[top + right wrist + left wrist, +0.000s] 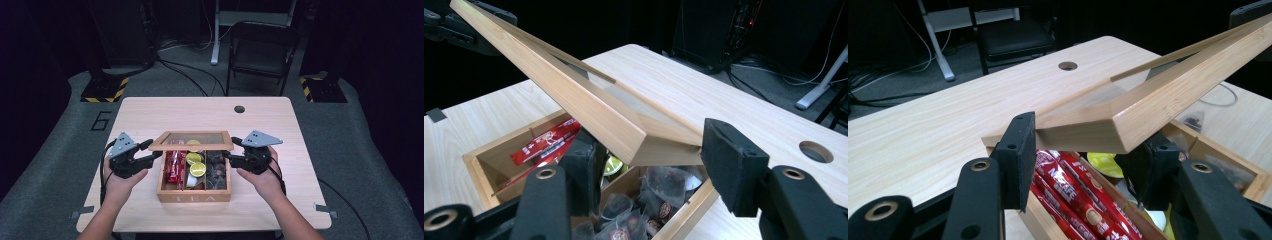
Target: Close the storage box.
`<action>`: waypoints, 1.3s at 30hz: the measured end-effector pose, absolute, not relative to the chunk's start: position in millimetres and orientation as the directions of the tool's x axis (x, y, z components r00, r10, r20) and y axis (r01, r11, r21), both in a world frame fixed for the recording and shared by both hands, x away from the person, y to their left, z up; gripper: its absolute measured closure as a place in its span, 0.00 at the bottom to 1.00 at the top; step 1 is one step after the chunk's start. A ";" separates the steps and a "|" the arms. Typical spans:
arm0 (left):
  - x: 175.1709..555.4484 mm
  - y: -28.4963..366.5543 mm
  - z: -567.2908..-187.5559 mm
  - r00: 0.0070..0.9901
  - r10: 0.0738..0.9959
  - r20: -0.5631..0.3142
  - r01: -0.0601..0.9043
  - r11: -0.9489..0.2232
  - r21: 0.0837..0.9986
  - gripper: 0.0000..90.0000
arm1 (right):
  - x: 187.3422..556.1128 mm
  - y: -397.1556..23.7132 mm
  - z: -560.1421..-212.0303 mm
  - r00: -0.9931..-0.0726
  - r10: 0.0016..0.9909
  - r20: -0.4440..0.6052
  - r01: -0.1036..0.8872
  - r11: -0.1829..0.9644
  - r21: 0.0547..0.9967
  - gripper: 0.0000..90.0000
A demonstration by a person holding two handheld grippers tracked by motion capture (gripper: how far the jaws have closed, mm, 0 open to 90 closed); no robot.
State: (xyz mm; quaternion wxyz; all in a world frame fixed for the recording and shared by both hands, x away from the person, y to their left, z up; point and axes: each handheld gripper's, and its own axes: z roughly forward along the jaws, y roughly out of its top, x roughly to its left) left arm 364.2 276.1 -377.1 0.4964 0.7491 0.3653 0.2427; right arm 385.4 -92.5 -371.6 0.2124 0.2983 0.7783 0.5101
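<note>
Bamboo lid [192, 141] raised over the tea box [194, 196], a gripper at each end.

The left gripper [150, 150] clamps the lid's left corner between its pads, seen close in the left gripper view [1083, 131]. The right gripper [231, 150] has its 2 jaws around the right corner [659, 145], one pad apart from the wood, so its grasp I cannot tell. Beneath lie red sachets [175, 165], lime-topped pods [197, 169] and dark tea bags [217, 170].

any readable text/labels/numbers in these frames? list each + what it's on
"TEA": front wall of the wooden box, high view.
"6": marked on the grey floor left of the table, high view.
"NESCAFE", partly hidden: red stick packets, left gripper view.
Print on the dark sachets and on the yellow-green round pieces: too small or blurred to read.
</note>
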 end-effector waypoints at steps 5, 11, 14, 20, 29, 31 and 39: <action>361.0 276.0 -380.3 0.619 0.785 0.015 0.302 -0.256 0.918 0.56 | 381.9 -92.9 -375.9 -0.730 0.683 -0.017 0.255 0.296 0.921 0.48; 357.1 275.4 -384.1 0.617 0.787 0.012 0.310 -0.257 0.916 0.56 | 379.2 -92.7 -378.9 -0.737 0.675 -0.027 0.251 0.310 0.917 0.48; 355.3 275.9 -385.9 0.617 0.787 0.009 0.312 -0.255 0.915 0.56 | 377.4 -93.3 -380.1 -0.743 0.669 -0.028 0.253 0.320 0.913 0.47; 350.9 275.5 -390.6 0.620 0.784 0.025 0.311 -0.275 0.910 0.56 | 372.9 -93.3 -384.4 -0.744 0.667 -0.032 0.257 0.331 0.908 0.46; 343.0 278.0 -399.6 0.634 0.773 0.010 0.329 -0.282 0.901 0.56 | 364.9 -94.0 -396.0 -0.747 0.664 -0.028 0.267 0.337 0.903 0.46; 341.7 279.2 -400.6 0.635 0.772 -0.009 0.336 -0.267 0.903 0.56 | 364.1 -94.6 -396.5 -0.749 0.663 -0.024 0.271 0.338 0.901 0.46; 336.3 279.7 -403.7 0.640 0.768 -0.009 0.342 -0.274 0.899 0.56 | 359.8 -95.9 -400.6 -0.749 0.662 -0.019 0.275 0.337 0.900 0.46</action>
